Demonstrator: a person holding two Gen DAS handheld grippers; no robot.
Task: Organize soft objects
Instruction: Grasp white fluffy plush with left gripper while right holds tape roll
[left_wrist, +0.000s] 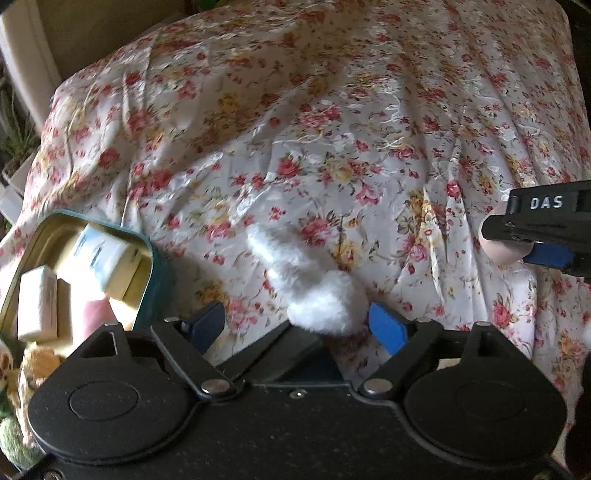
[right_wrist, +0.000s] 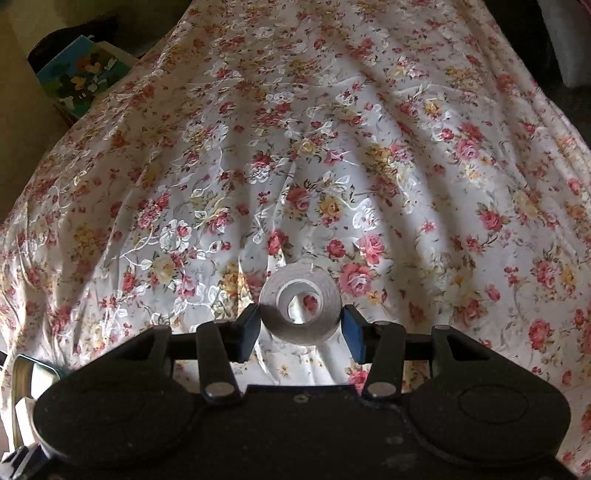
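A rumpled floral bedspread (left_wrist: 332, 122) covers the bed. In my left wrist view a fluffy white cotton wad (left_wrist: 314, 284) lies on it between the released left tongs (left_wrist: 295, 323), whose pads stand clear at either side. The right tongs (right_wrist: 301, 326) are clenched on a roll of white tape (right_wrist: 300, 308), lifted. A teal tin (left_wrist: 157, 258) of small boxes sits at nine o'clock; I judge both items go there next.
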